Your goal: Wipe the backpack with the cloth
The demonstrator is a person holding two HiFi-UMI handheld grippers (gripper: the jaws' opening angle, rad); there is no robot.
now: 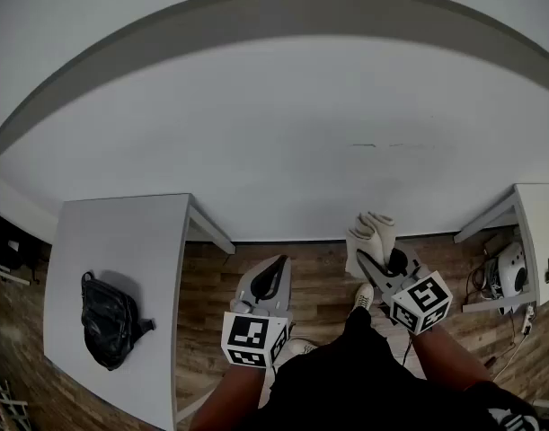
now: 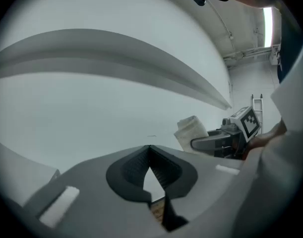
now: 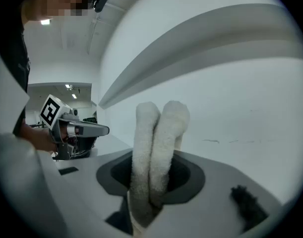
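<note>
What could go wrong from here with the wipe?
1. The backpack lies loose on the table, with nothing holding it; a wipe could shove it toward the edge.
2. The cloth stands bunched in the right gripper jaws, so it may slip or wipe with little contact.

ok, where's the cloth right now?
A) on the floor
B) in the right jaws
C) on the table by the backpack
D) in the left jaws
B: the folded cloth stands clamped between the jaws of the right gripper. The left gripper is shut on nothing, and the backpack lies on the table away from both.
</note>
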